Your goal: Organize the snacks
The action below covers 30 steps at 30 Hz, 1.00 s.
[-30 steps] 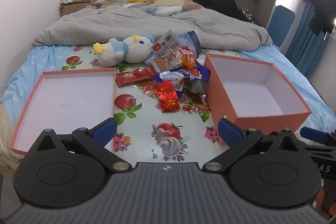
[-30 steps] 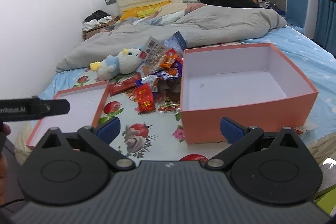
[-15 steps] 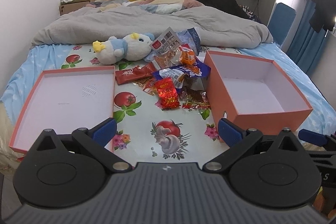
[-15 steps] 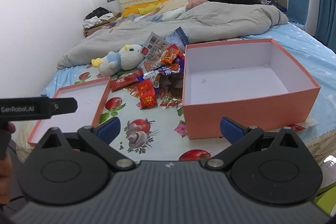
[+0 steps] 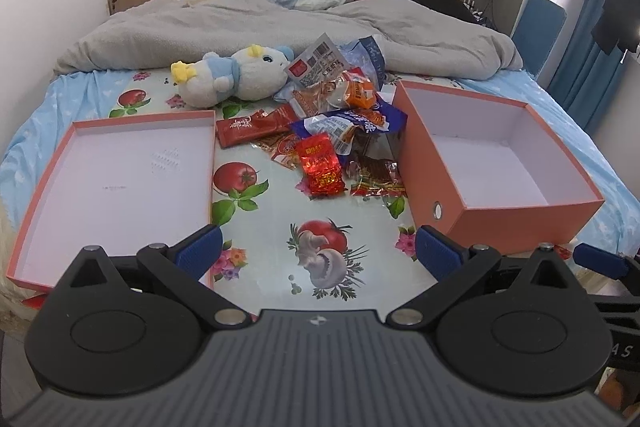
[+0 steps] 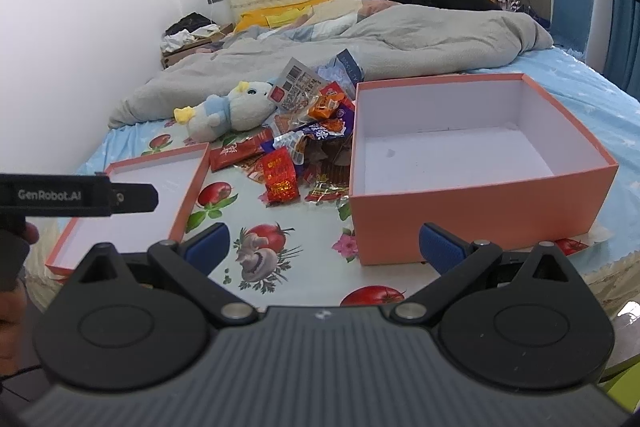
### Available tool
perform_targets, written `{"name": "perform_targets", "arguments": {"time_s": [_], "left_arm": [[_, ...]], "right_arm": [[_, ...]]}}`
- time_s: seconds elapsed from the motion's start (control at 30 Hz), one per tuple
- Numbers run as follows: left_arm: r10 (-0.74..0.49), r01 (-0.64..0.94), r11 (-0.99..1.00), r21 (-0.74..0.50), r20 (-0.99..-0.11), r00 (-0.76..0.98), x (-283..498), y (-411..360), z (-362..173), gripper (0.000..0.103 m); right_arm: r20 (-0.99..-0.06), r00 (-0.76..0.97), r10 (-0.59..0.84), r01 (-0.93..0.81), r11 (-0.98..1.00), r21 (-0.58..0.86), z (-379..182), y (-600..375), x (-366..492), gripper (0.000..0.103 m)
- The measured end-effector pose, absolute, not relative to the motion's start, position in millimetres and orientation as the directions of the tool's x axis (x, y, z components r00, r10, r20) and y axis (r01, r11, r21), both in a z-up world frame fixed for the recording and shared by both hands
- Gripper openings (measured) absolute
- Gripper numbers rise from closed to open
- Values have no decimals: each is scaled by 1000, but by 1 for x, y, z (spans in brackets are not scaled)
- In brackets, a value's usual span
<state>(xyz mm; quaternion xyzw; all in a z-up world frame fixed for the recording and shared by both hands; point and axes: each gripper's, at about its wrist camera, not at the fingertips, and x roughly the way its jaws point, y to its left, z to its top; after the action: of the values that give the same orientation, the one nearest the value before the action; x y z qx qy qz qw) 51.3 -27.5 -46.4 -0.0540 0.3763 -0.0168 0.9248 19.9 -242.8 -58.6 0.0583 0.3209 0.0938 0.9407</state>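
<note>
A pile of snack packets (image 5: 340, 131) lies on the bed between an empty orange box (image 5: 496, 163) on the right and its shallow lid (image 5: 116, 179) on the left. A red packet (image 5: 320, 163) lies at the pile's near edge. The pile (image 6: 304, 147), box (image 6: 472, 163) and lid (image 6: 132, 203) also show in the right wrist view. My left gripper (image 5: 316, 251) is open and empty, held above the near part of the bed. My right gripper (image 6: 324, 247) is open and empty, in front of the box.
A plush toy (image 5: 232, 79) lies behind the pile. A grey duvet (image 5: 280, 27) covers the far half of the bed. The fruit-print sheet (image 5: 316, 259) lies under both grippers. The left gripper's side (image 6: 76, 195) shows at the right wrist view's left edge.
Both grippers have risen a little and tilted down, so the boxes and snacks sit lower and nearer in view. Nothing on the bed has moved.
</note>
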Motion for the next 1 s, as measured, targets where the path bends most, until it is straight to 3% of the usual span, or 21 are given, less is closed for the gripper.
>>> {"name": "perform_targets", "arguments": {"time_s": [0.7,1.0], "left_arm": [[-85,-5,993,-121,-721,688,77,-25,-67,103],[-88,-6,992,-126,-727,681,101,-15,-78,103]], "right_arm": [[-613,761,211,-169,977,127,-78,-231,29,96],[-615,760,213,-198,976,94,-87,-211,48,78]]}}
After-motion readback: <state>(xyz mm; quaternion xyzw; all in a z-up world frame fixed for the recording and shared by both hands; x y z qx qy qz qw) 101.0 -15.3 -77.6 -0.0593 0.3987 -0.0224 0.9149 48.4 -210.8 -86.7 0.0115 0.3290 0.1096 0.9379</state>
